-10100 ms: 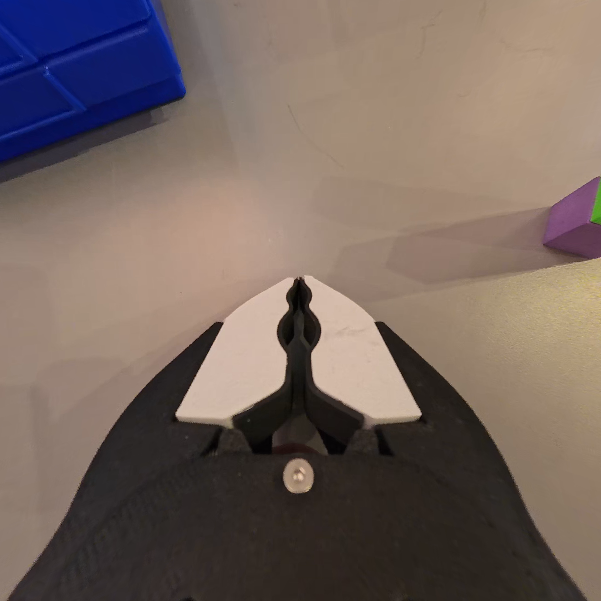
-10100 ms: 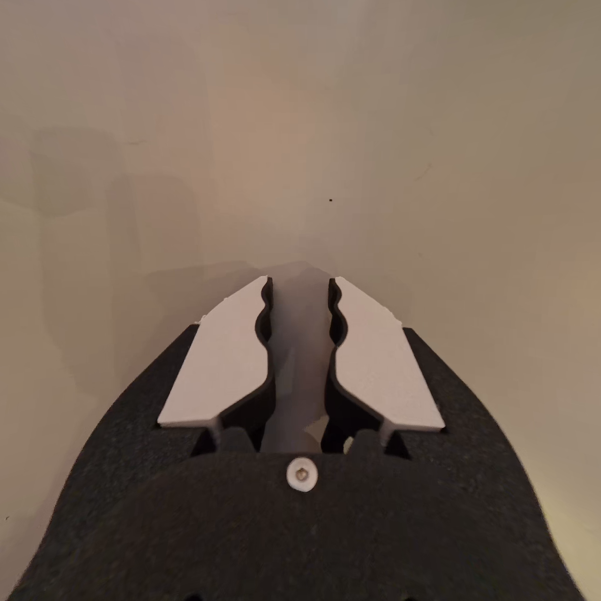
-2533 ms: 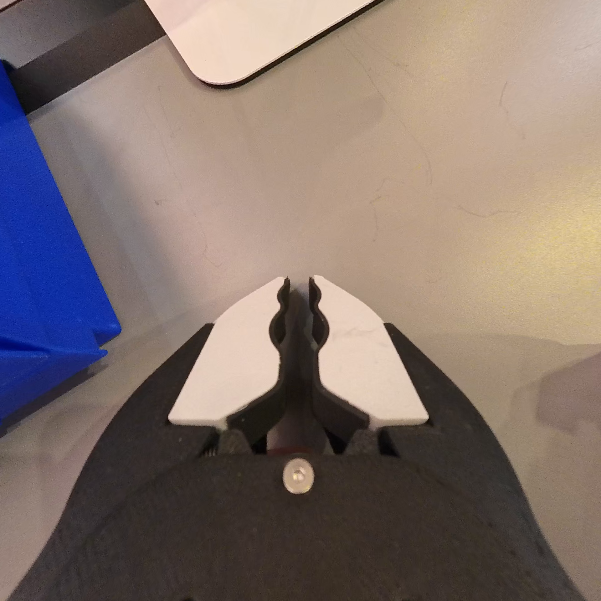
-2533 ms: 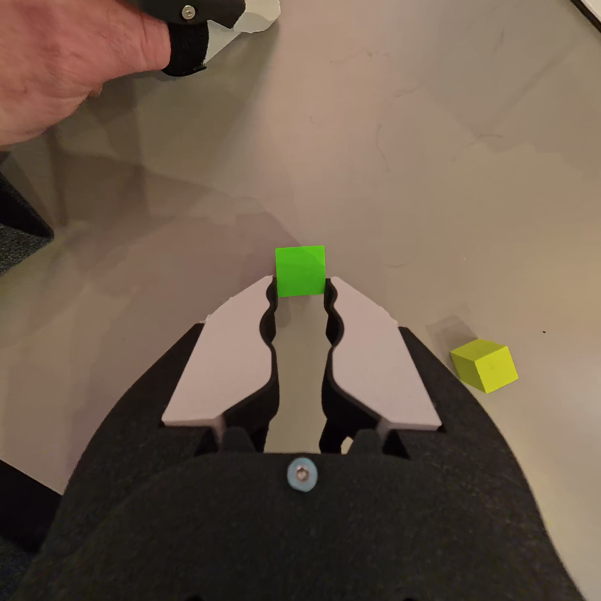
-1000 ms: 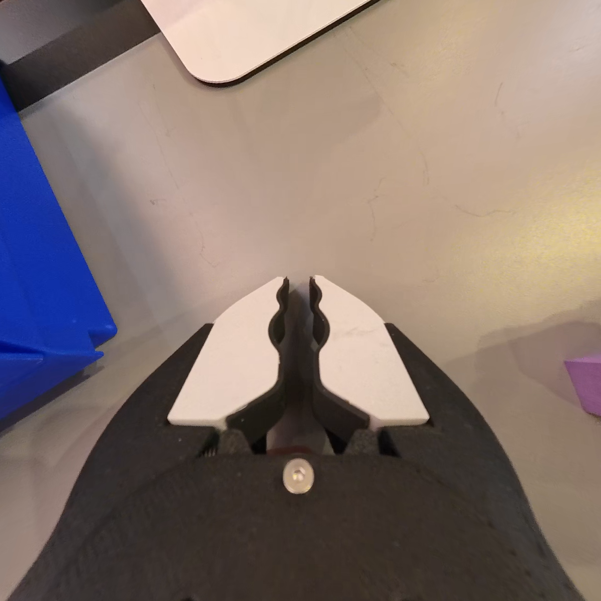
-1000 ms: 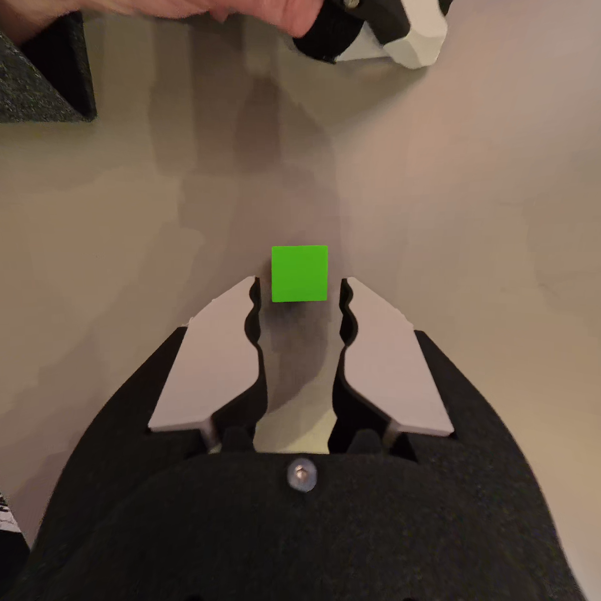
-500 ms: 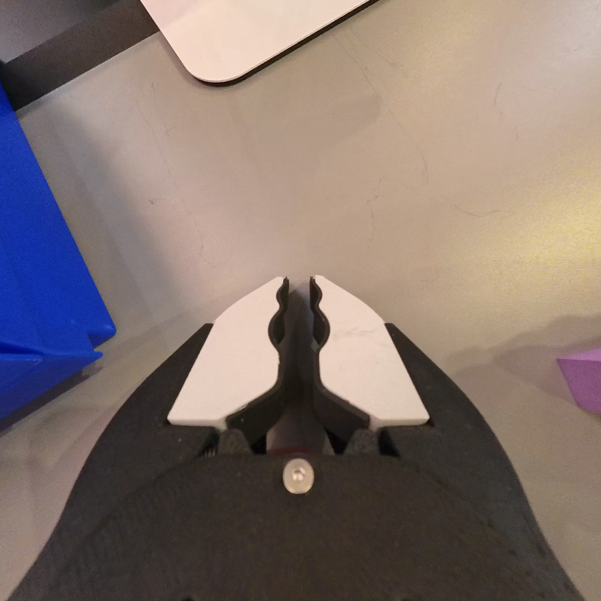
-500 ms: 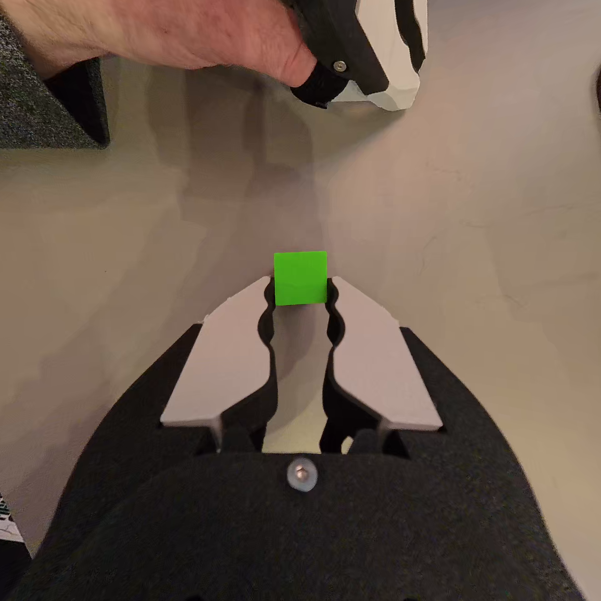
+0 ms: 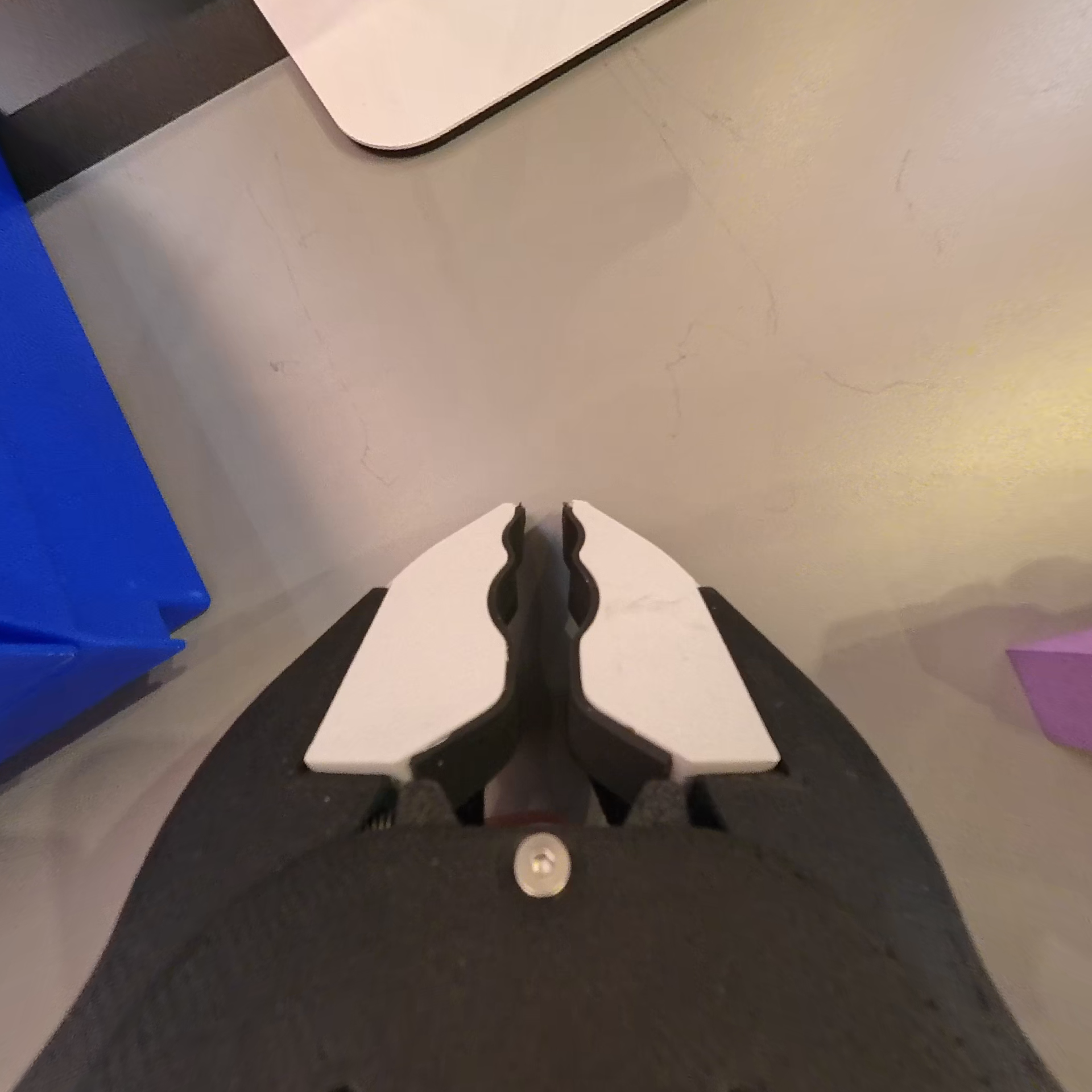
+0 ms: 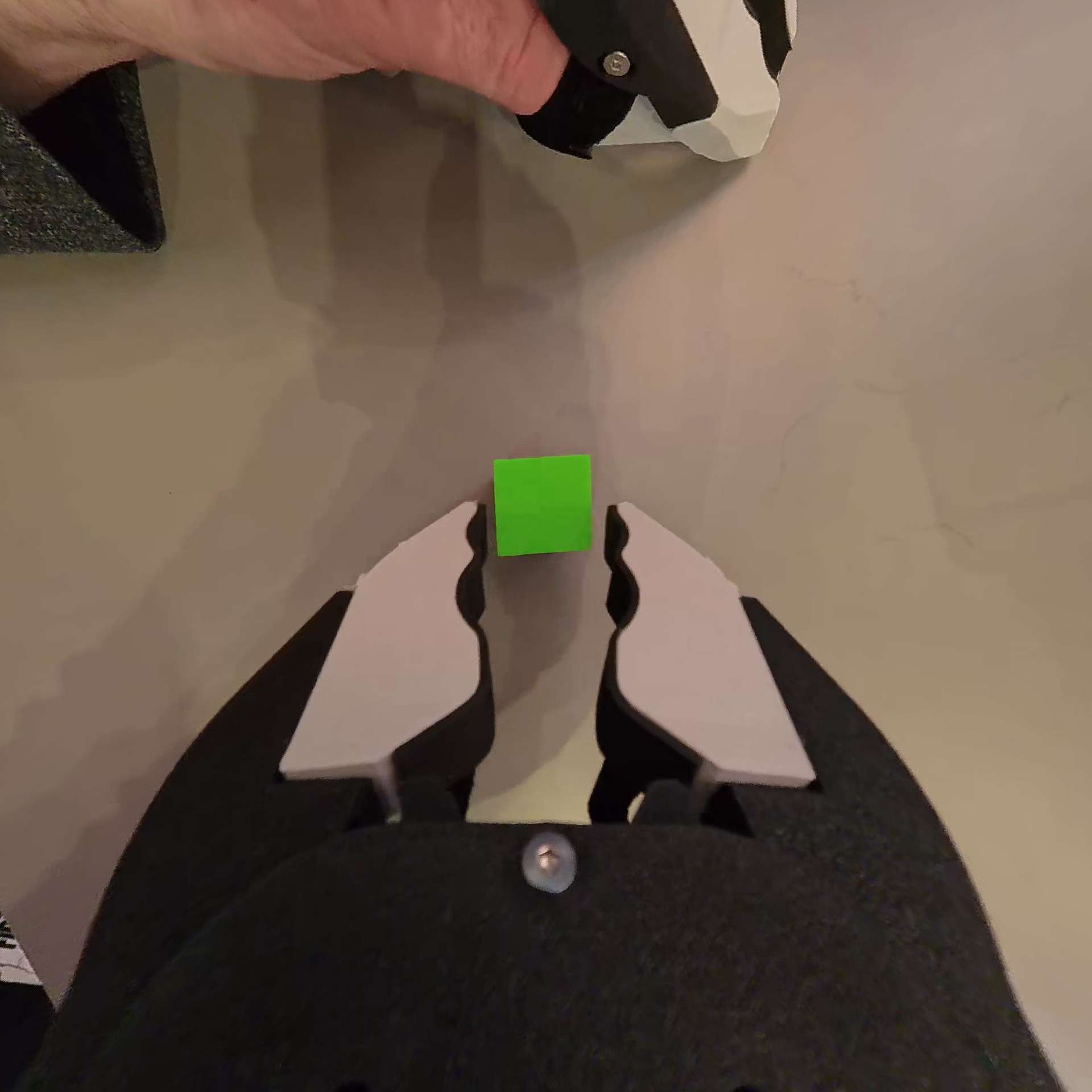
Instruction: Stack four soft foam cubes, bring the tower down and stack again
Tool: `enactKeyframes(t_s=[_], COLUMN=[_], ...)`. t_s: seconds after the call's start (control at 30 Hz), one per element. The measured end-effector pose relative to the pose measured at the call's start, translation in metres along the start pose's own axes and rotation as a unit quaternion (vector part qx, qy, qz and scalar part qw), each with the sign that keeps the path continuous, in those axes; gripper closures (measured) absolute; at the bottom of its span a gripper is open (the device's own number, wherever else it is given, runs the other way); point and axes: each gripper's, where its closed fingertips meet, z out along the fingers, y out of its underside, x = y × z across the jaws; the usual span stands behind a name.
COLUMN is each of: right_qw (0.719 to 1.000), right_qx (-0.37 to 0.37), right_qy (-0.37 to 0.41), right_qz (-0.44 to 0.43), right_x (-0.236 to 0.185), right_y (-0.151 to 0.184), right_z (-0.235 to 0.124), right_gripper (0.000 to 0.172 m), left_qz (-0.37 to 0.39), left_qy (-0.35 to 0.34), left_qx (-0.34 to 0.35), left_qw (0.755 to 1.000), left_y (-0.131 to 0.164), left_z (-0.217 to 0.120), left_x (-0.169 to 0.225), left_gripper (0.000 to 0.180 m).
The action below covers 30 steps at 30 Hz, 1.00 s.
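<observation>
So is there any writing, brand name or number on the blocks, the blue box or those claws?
None that can be read.
Green cube, purple cube, blue bin, white board, both claws: plain, unmarked.
Black-and-white printed scrap at the right view's lower-left edge: cut off and too blurred to read.

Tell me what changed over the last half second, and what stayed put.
The right gripper let go of the green cube: half a second ago its fingers pressed the cube's sides, now a gap shows on each side. The left gripper stays slightly open and empty, beside the blue bin and purple cube.
</observation>
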Motion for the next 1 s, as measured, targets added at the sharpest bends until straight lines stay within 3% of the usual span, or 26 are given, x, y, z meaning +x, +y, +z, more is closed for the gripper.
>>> enactKeyframes(t_s=[0.2, 0.43, 0.7, 1.0], right_qw=[1.000, 0.996, 0.993, 0.992], right_qx=[0.025, -0.002, -0.056, -0.066], right_qy=[0.017, 0.062, 0.067, 0.063], right_qz=[0.002, 0.065, 0.081, 0.091], right_x=[0.012, 0.070, 0.071, 0.079], right_y=[0.002, 0.072, 0.117, 0.136], right_z=[-0.033, -0.082, -0.068, -0.049], right_gripper=[0.125, 0.127, 0.125, 0.144], left_qz=[0.001, 0.002, 0.002, 0.001], left_qy=[0.001, 0.000, 0.000, 0.001], left_qx=[0.000, 0.000, 0.001, 0.000], left_qw=[1.000, 1.000, 1.000, 1.000], left_y=[0.000, 0.000, 0.000, 0.000], left_z=[0.000, 0.000, 0.000, 0.000], left_x=[0.000, 0.000, 0.001, 0.001], left_gripper=[0.168, 0.168, 0.168, 0.169])
